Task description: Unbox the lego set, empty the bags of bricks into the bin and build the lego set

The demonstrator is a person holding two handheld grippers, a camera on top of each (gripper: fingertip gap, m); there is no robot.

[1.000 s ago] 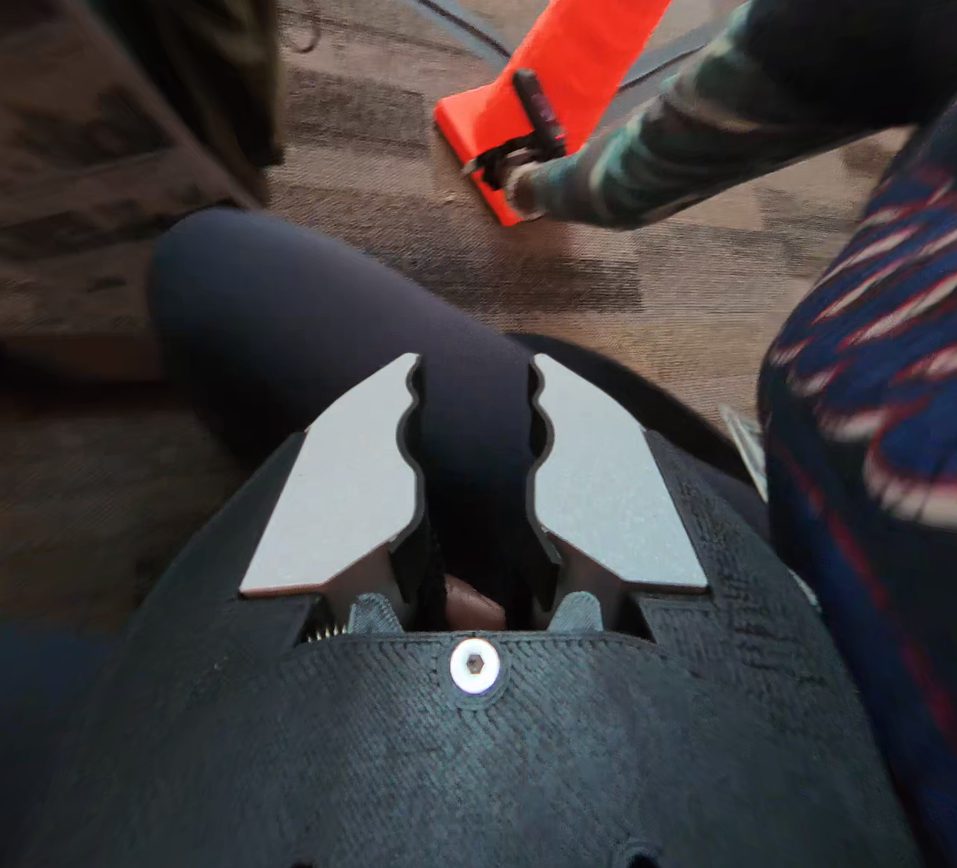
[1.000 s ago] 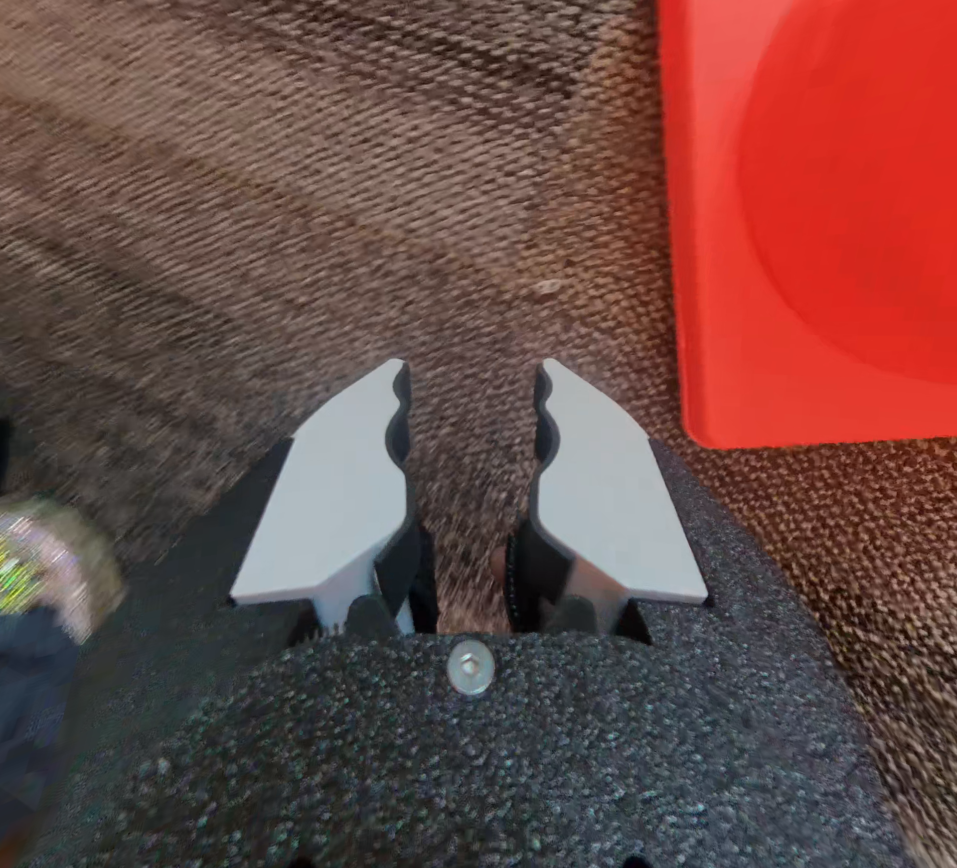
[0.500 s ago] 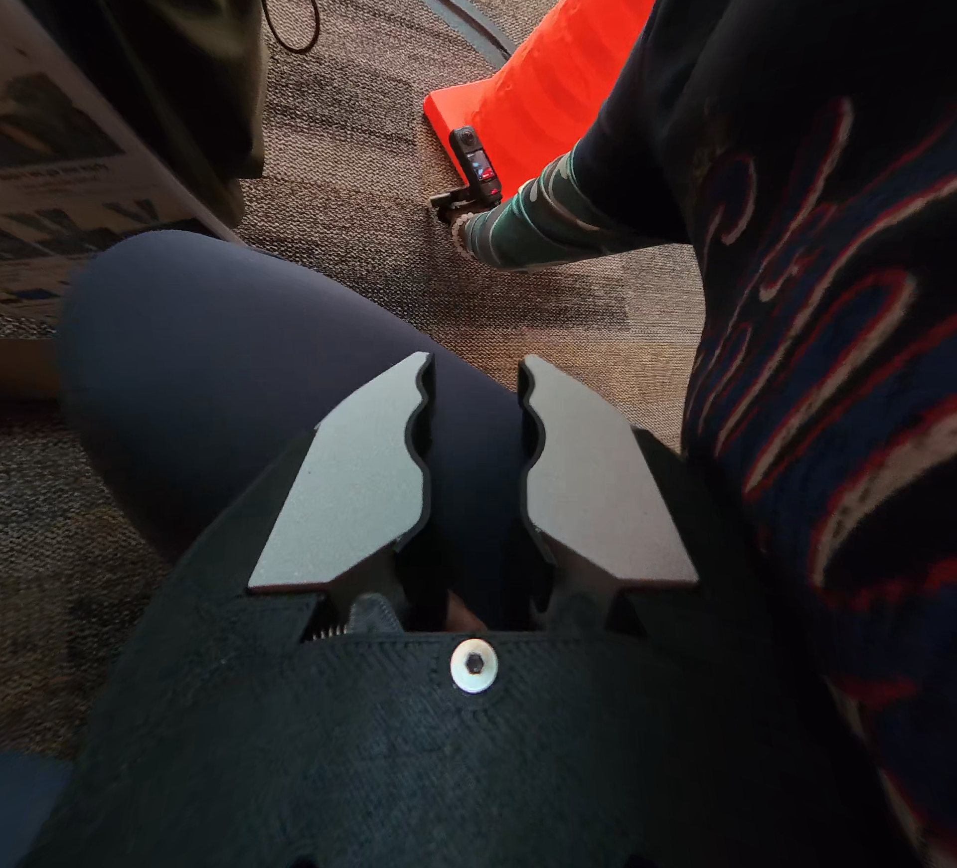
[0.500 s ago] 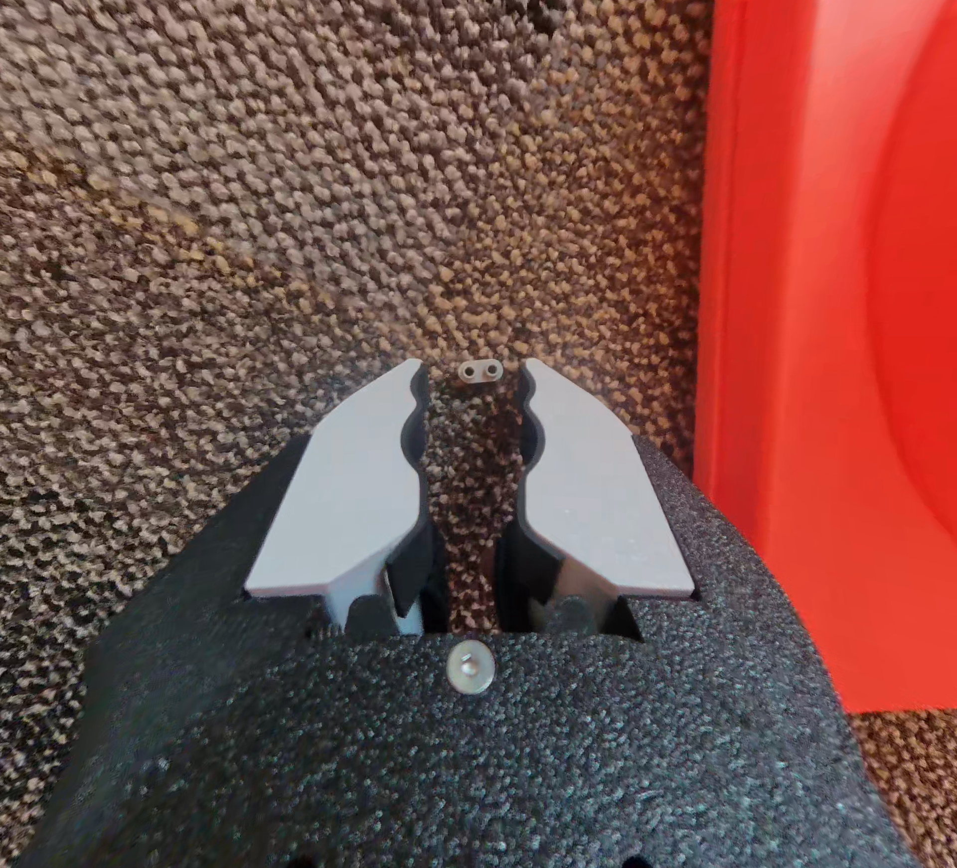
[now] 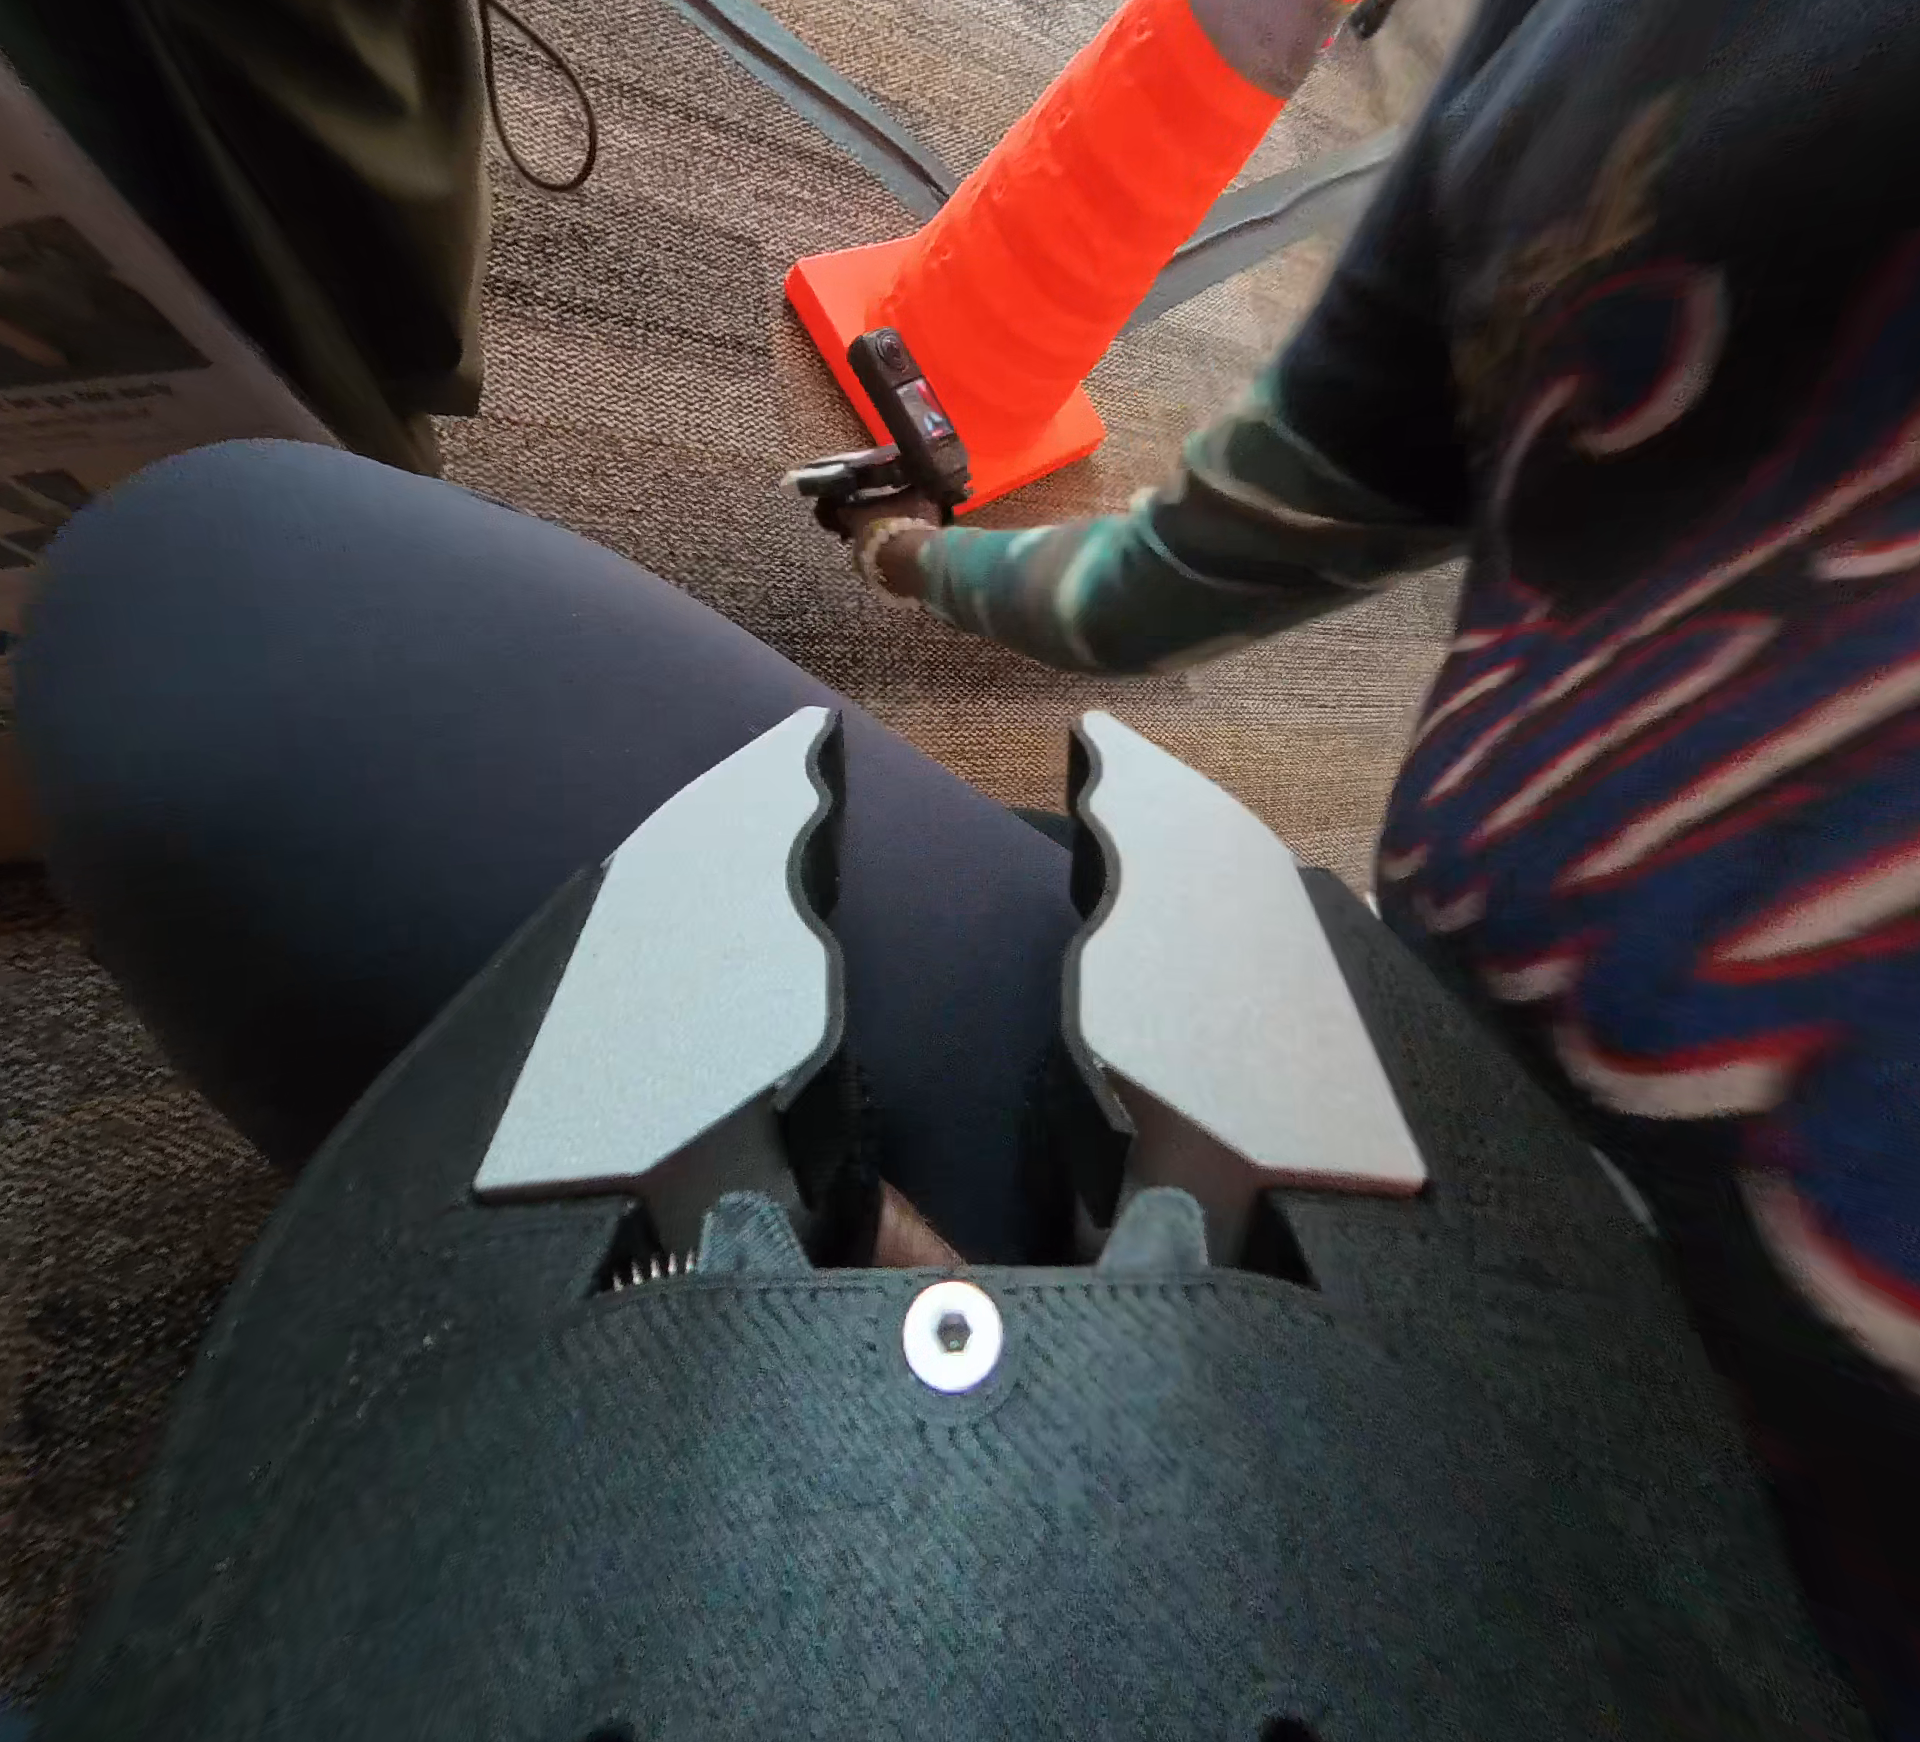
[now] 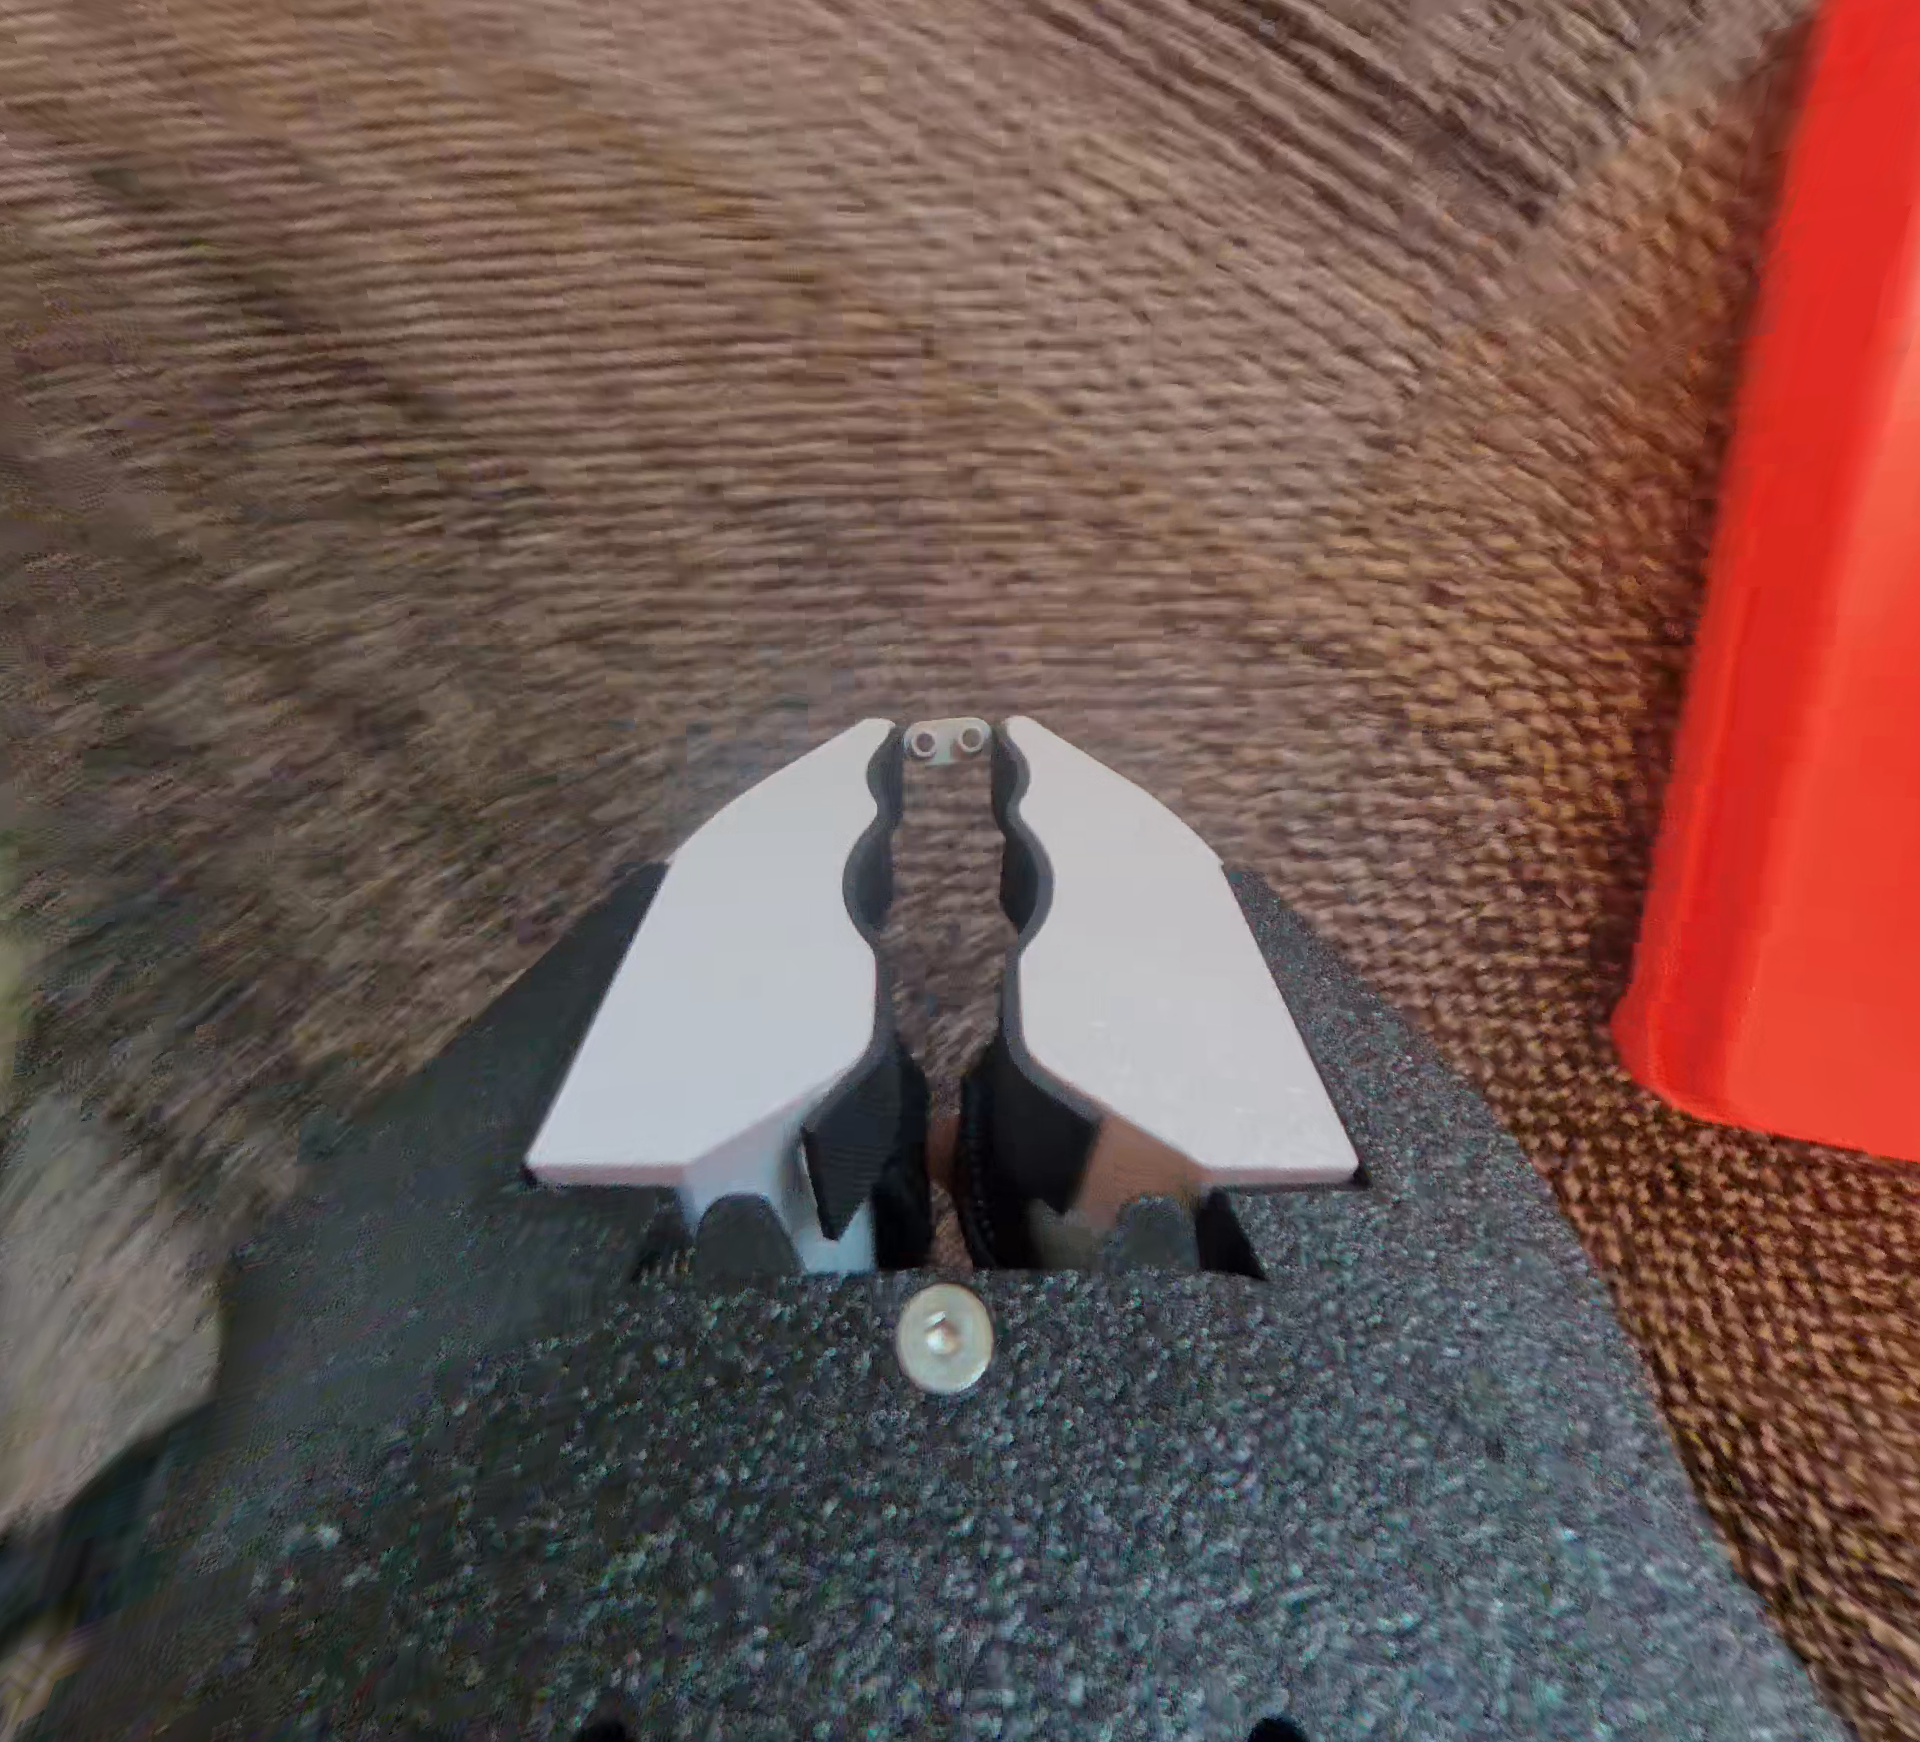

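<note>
My right tongs (image 6: 945, 736) pinch a small grey brick (image 6: 943, 744) at their tips, low over the carpet (image 6: 727, 290) beside the orange cone (image 6: 1808, 653), likely because it strayed there; my left tongs (image 5: 954, 736) wait parted and empty above my knee (image 5: 364, 705), out of the way.

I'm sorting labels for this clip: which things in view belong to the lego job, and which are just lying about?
Job:
small grey lego piece
right gripper, jaws closed on it
left gripper, empty

Lying about:
orange cone
dark green bag
floor cable
</note>
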